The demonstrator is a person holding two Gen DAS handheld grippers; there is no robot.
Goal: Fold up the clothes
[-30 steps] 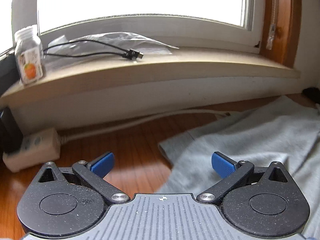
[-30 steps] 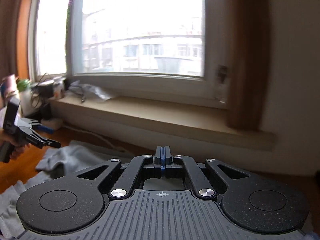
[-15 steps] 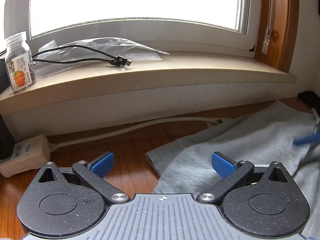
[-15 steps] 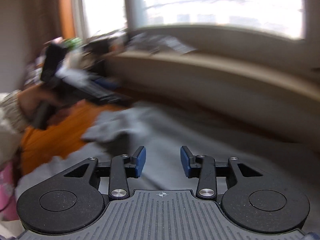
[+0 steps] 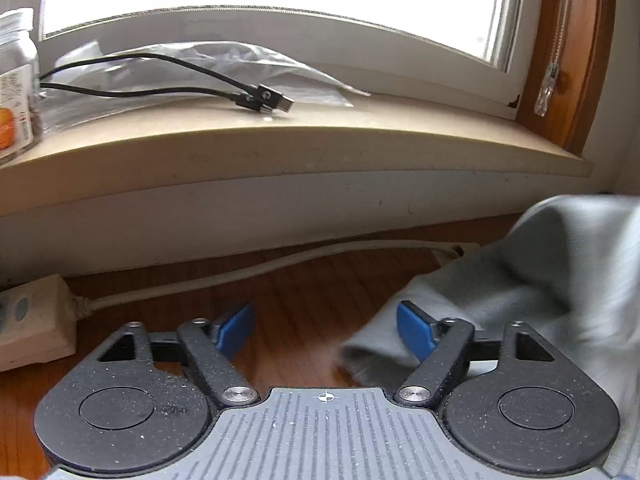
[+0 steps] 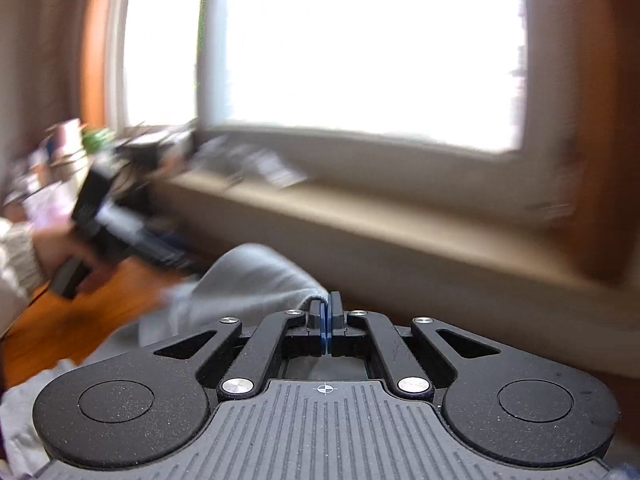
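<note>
Right now the grey garment (image 5: 540, 292) lies on the wooden floor (image 5: 304, 300) under the windowsill (image 5: 320, 148), at about 2 o'clock from the left gripper (image 5: 325, 330). Left gripper's jaws have just been closing but are still spread; nothing between the pads. The nearest cloth corner sits just behind the right-hand blue pad (image 5: 412, 334), at 3 o'clock from the gap, so the left hand looks nearest to that corner. Cloth runs from there off toward 3 o'clock and rises in a blurred fold. Right gripper (image 6: 325, 322) is clenched, pads together, a grey fabric edge (image 6: 256, 280) apparently pinched at the tips and bulging up toward 11 o'clock. Likely next, my guess: left shifts toward 3 o'clock to straddle the corner.
</note>
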